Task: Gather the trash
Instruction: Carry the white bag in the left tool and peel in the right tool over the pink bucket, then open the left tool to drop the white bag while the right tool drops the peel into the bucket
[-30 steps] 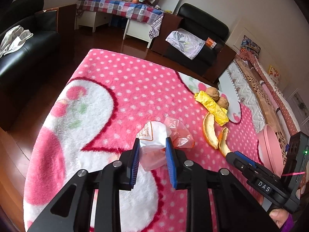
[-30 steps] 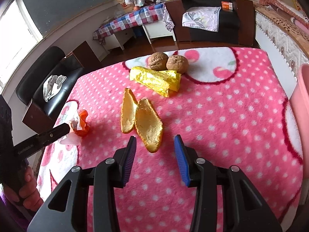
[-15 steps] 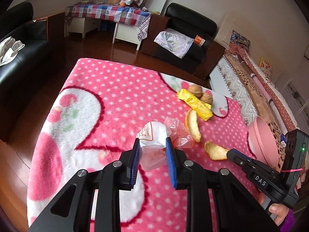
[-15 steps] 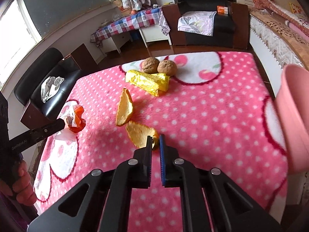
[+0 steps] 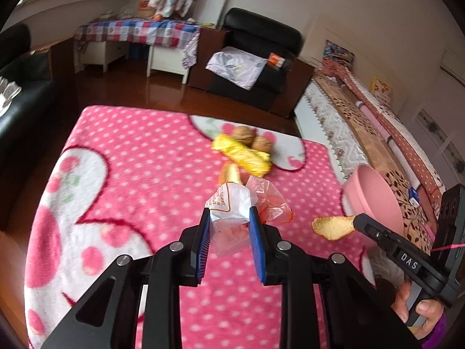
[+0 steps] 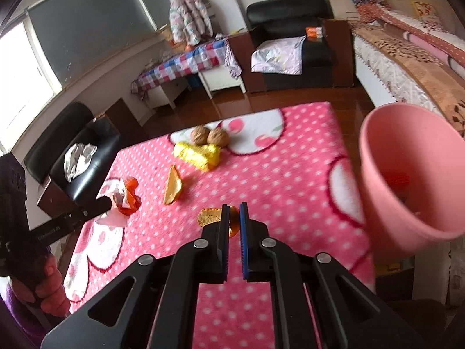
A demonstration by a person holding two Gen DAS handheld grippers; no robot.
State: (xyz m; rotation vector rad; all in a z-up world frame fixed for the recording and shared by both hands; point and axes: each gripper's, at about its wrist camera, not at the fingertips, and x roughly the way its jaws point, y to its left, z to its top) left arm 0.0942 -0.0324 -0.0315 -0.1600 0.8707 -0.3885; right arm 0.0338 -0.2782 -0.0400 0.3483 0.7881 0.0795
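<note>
My left gripper (image 5: 229, 213) is shut on a crumpled white and orange plastic wrapper (image 5: 232, 203), lifted above the pink dotted blanket (image 5: 139, 157). My right gripper (image 6: 234, 208) is shut on an orange peel piece (image 6: 209, 215), which sticks out to the left of the pads; that peel (image 5: 332, 225) also shows in the left wrist view. A second peel piece (image 6: 173, 185), a yellow foil wrapper (image 6: 197, 154) and two walnuts (image 6: 209, 136) lie on the blanket. A pink bin (image 6: 407, 171) stands at the right edge, with some trash inside.
Black armchairs (image 6: 72, 151) stand left of and beyond the blanket. A checked-cloth table (image 5: 136, 33) sits at the back, and a bed with patterned covers (image 6: 412, 67) runs along the right. Dark wooden floor surrounds the blanket.
The right gripper closed on one orange peel piece and lifted it off the blanket toward the pink bin. The left gripper rose with the wrapper and moved the same way.
</note>
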